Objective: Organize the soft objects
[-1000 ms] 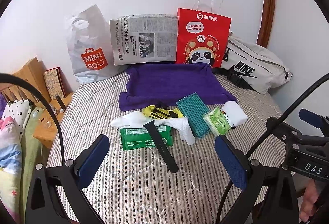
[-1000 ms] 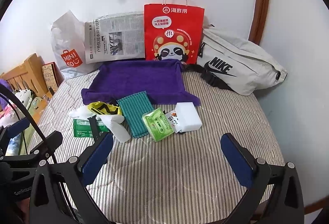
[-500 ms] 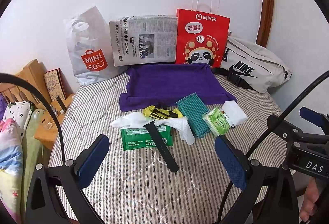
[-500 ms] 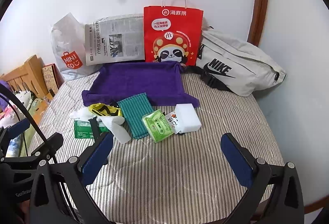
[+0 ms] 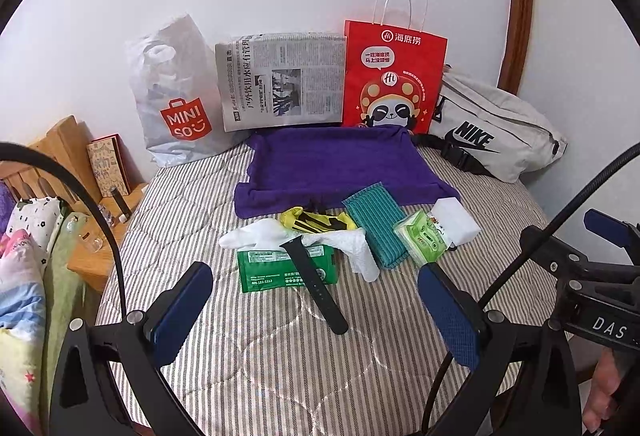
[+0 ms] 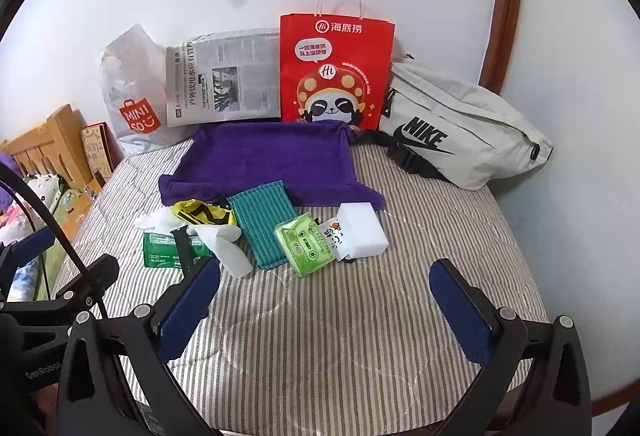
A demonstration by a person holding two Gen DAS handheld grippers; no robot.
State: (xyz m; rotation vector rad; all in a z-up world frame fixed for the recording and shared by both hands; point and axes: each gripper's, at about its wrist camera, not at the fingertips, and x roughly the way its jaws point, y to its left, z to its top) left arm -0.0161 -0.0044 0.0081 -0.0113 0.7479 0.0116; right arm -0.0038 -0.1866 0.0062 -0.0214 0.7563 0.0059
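Note:
A purple towel (image 5: pixel 340 164) (image 6: pixel 272 160) lies spread on the striped mattress. In front of it sit a row of items: a white sock (image 5: pixel 256 234), a yellow-black cloth (image 5: pixel 316 222) (image 6: pixel 204 214), a teal cloth (image 5: pixel 374 224) (image 6: pixel 262 220), a light-green tissue pack (image 5: pixel 422 240) (image 6: pixel 306 244), a white sponge block (image 5: pixel 456 220) (image 6: pixel 362 228), a dark-green wipes pack (image 5: pixel 280 270) (image 6: pixel 164 252) and a black strap (image 5: pixel 316 284). My left gripper (image 5: pixel 314 312) and right gripper (image 6: pixel 324 308) both hover open near the mattress's front, holding nothing.
Against the back wall stand a white MINISO bag (image 5: pixel 176 96), a folded newspaper (image 5: pixel 280 80), a red paper bag (image 5: pixel 394 76) and a grey Nike bag (image 5: pixel 492 128). A wooden headboard and shelf (image 5: pixel 60 152) with bedding lie at the left.
Both grippers have drifted slightly back and up; the items sit a little lower in view. Nothing on the bed has moved.

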